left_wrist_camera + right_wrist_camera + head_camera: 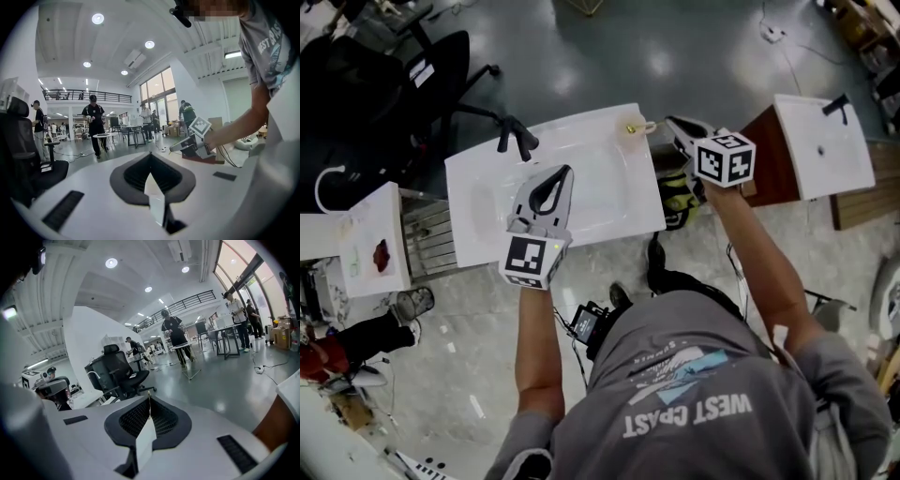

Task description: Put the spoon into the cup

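White left claw, jaws pressed together with nothing between them; hangs above the white tabletop in the head view. Same for the right claw: dark ribbed pads closed tight, no gap, nothing plainly pinched. Points toward the tabletop's far right corner, tips just beside a small gold-coloured spoon at that edge. Cannot tell whether the tips touch it. Too small and blurred in the head view to separate bowl from handle; not made out in either gripper view. Black fitting near the tabletop's far left edge, shape hard to read. Grey shirt low in the head view, cut off at the bottom edge.
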`<control>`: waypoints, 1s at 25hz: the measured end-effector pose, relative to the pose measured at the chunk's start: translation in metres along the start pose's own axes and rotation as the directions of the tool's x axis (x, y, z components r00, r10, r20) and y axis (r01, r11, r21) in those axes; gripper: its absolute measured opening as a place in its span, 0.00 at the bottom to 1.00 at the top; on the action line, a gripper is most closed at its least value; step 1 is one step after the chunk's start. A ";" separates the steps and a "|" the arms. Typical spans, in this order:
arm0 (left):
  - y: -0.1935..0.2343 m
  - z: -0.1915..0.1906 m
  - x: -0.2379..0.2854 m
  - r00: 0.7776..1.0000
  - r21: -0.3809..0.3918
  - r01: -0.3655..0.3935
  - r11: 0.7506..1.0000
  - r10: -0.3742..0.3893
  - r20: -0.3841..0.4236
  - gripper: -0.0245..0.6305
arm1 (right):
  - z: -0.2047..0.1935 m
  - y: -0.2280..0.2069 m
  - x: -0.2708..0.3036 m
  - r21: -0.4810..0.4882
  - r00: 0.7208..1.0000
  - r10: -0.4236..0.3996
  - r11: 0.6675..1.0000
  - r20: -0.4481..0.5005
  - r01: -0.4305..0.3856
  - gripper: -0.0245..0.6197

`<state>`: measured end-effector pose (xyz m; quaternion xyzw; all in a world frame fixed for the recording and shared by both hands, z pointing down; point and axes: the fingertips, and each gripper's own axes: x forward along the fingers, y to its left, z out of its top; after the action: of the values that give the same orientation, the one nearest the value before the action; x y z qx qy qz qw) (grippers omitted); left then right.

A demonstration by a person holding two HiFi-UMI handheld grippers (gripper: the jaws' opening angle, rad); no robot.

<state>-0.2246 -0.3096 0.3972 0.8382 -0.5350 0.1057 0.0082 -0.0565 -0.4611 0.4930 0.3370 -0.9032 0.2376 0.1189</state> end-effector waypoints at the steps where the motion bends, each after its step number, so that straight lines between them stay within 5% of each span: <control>1: 0.002 -0.002 0.001 1.000 -0.005 -0.003 1.000 0.003 -0.003 0.04 | -0.002 -0.002 0.004 0.000 1.000 -0.001 1.000 -0.009 0.001 0.09; 25: 0.016 -0.028 0.013 0.997 -0.049 -0.047 0.998 0.044 -0.064 0.04 | -0.060 -0.044 0.067 0.037 0.983 -0.039 0.998 -0.178 0.046 0.09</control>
<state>-0.2385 -0.3252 0.4256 0.8217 -0.5558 0.1185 0.0437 -0.0736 -0.4967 0.5847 0.3361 -0.8766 0.2826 0.1969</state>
